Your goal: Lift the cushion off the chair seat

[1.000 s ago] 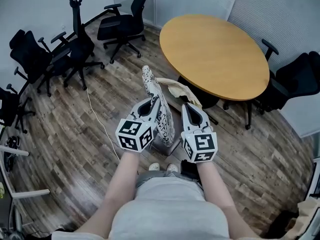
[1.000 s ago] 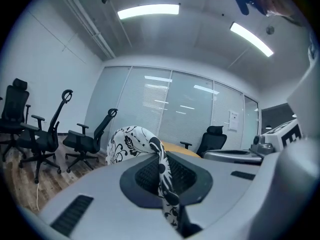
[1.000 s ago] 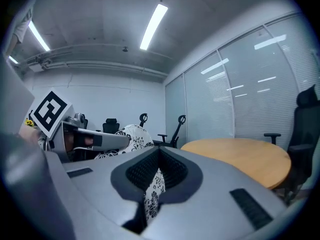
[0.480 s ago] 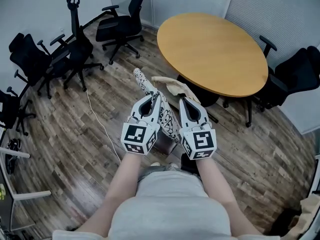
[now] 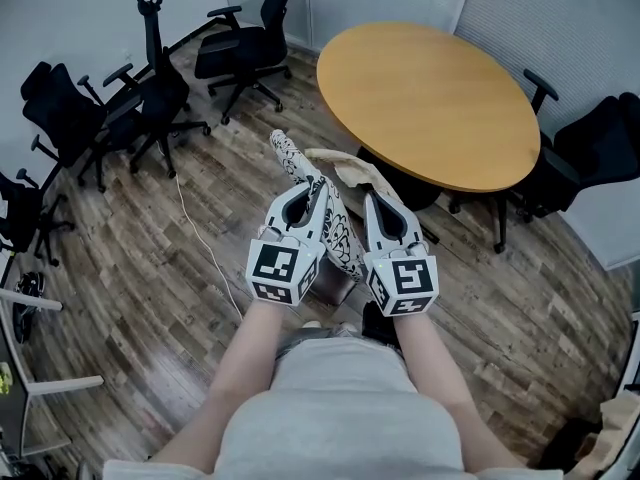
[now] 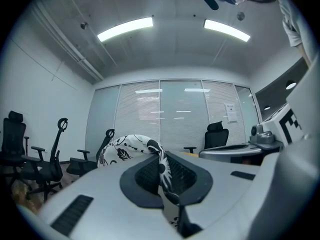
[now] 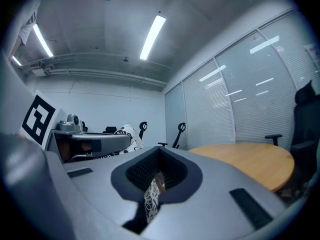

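Since a second earlier, the cushion (image 5: 300, 168) had leaned over from standing nearly on edge, its far end swinging leftward, and the left gripper (image 5: 318, 188) had rolled with it and risen slightly; the right gripper (image 5: 368, 196) had hardly shifted. Nearest the person, both grippers were held level and side by side. In the left gripper view, the left gripper (image 6: 165, 176) was clenched on a thin fold of the patterned cushion (image 6: 125, 151), which bulged out beyond the jaws. In the right gripper view, the right gripper (image 7: 154, 186) was likewise clamped on a narrow strip of the cushion (image 7: 149, 201). The cushion hung in the air between the two grippers, its near end low. Just beyond it lay a pale curved part (image 5: 352, 176) of what appeared to be the chair; whether the cushion's lower edge was clear of the seat could not be determined. In my judgement the chief risk was slippage: each grip took only an edge of fabric, and the unsupported bulk could drag it free. Uneven hands would twist the cushion further and load one grip. A wide swing could bring the far end against the round table (image 5: 430, 98). The office chairs (image 5: 240, 53) stood well apart and posed no hazard.
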Demonstrator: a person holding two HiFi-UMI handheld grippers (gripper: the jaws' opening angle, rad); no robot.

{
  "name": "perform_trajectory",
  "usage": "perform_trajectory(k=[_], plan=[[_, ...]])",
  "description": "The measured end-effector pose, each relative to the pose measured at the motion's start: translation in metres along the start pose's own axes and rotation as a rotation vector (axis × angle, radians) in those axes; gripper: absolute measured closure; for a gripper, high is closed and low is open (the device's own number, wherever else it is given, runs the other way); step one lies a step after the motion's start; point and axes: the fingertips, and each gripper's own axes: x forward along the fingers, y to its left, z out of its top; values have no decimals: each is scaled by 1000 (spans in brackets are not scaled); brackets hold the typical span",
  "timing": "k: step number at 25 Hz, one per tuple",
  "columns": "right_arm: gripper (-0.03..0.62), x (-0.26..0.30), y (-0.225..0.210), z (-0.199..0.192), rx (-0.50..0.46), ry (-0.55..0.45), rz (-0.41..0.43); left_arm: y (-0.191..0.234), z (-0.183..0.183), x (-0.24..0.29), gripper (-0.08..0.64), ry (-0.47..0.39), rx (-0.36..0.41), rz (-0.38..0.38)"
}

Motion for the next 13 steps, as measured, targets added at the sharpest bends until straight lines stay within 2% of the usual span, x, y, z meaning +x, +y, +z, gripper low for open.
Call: perform_trajectory(k=[13], plan=[[568, 4, 7, -2, -11, 16, 38, 0, 4, 3, 549, 9, 29, -3]])
